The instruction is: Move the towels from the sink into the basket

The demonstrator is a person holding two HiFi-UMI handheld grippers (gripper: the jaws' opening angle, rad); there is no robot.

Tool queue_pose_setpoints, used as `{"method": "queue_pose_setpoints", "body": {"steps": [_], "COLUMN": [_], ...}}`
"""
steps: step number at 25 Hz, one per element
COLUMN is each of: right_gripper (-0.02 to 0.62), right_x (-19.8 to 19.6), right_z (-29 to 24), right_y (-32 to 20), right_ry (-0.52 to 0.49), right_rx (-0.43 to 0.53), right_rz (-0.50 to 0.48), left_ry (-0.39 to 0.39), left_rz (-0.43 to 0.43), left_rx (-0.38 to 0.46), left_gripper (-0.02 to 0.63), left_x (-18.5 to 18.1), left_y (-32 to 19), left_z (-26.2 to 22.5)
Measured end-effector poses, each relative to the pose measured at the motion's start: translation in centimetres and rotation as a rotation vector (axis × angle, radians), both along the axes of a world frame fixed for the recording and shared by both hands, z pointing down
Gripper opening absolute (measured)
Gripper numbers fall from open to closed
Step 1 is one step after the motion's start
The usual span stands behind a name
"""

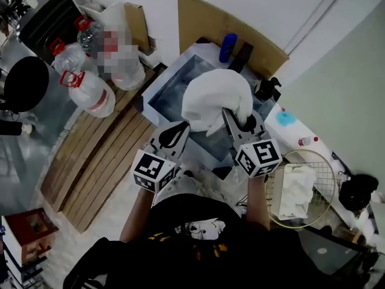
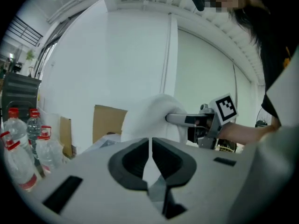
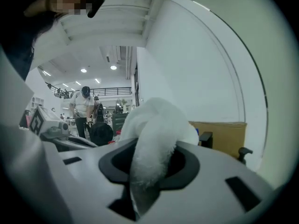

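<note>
While the right hand-held gripper (image 1: 230, 118) is clamping its jaws onto a thick fold of the white towel (image 1: 213, 98), the cloth is hanging clear above the sink (image 1: 155, 89), bunched into a rounded heap that is draping over and away from the jaws toward the sink's far edge. Seen along that hand-held gripper (image 3: 154, 164), the towel (image 3: 154, 139) is filling the gap between the pads and spilling down past them, so the grip looks deep, not a pinch at a corner. The left hand-held gripper (image 1: 177, 132) is pointing at the towel's lower left edge with its jaws drawn together to a thin slit (image 2: 150, 155); whether a sliver of cloth is caught there I cannot tell, and it looks to be carrying no weight. The basket (image 1: 332, 179) is sitting on the bench (image 1: 298, 131) past the sink's near right corner, and a folded towel (image 1: 298, 188) is already lying in it. That is the relation the next move is turning on: the basket is lying to the right of the held towel and closer to the person, on the right hand's own side and well apart from the left one. I judge the right hand-held gripper to be the one placed for the carry, with the loose bulk, not the pinched fold, trailing on the sink side as it goes across the rim.
</note>
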State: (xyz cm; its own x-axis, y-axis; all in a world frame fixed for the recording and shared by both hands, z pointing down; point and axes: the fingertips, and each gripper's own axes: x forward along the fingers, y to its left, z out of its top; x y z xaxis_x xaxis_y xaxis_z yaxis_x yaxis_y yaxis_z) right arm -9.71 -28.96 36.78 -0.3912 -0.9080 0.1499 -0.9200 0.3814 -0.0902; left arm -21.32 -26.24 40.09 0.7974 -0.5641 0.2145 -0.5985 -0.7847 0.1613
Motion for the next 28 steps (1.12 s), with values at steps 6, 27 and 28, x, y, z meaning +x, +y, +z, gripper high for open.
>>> {"method": "queue_pose_setpoints", "body": {"steps": [6,27,28], "right_gripper": [0.106,0.107,0.106], "right_x": [7.0,33.8,35.0], "right_z": [-2.2,-3.9,-2.8], "right_y": [6.0,35.1,36.0], "right_ry": [0.015,0.053,0.059], "right_rx": [0.042,0.074,0.054], "right_rz": [0.126,0.586,0.598], "left_ry": [0.010,-0.007,-0.009], "left_rz": [0.140,0.641,0.657], "left_rx": [0.007,-0.007,-0.009], "left_gripper": [0.023,0.023,0.023], "left_x": [7.5,35.5,36.5], "left_y": [3.8,25.6,26.7], "left_z": [-1.1,-0.6,-0.5]}}
